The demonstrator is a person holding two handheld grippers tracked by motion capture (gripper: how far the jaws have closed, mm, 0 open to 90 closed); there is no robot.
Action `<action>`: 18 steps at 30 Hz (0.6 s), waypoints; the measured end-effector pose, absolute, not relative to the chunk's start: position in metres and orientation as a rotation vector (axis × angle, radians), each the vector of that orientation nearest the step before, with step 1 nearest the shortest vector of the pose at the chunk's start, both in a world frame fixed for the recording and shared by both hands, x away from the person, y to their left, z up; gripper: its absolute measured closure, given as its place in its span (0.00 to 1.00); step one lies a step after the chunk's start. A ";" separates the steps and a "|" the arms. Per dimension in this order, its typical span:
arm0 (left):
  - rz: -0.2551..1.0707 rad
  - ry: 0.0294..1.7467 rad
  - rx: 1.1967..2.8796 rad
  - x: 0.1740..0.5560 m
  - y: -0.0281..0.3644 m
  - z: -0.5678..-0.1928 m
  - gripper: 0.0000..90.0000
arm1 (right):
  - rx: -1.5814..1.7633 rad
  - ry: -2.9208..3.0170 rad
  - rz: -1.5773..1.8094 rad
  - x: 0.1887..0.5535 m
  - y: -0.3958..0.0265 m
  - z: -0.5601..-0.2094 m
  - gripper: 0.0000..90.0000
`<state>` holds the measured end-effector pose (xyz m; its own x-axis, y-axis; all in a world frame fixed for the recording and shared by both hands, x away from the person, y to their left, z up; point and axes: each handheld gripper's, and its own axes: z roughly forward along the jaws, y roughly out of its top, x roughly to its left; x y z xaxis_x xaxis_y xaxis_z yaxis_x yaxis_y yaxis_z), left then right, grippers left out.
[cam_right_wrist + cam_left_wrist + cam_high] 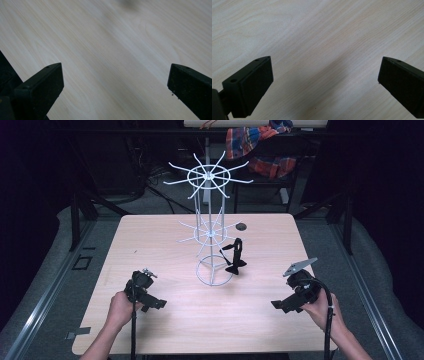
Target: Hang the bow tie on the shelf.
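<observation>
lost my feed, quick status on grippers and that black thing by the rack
Left gripper open, empty. Right gripper open, empty. Black object hangs on white wire rack, untouched. Nothing between.

Bare table (165, 330) near; wire rack (212, 235) and black stand (236, 257) block centre.

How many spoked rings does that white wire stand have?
2: the upper ring at the top of the white wire stand, the lower ring halfway down. Its plain base hoop has no spokes.

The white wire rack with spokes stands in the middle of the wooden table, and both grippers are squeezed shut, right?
Not quite. The white wire rack does stand mid-table, but the left gripper and right gripper are open: each gripper view shows its jaws wide apart over bare wood.
</observation>
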<state>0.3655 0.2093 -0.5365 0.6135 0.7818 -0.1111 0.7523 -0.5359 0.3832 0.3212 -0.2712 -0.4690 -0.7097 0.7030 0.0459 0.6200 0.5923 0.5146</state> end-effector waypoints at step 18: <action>0.106 1.216 2.449 0.365 0.208 -0.536 0.00 | 1.189 2.719 0.636 0.321 -0.277 -0.514 0.00</action>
<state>0.3654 0.2083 -0.5362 0.6180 0.7787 -0.1085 0.7481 -0.5399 0.3859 0.3206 -0.2772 -0.5135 -0.6885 0.7221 0.0682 0.6775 0.6067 0.4159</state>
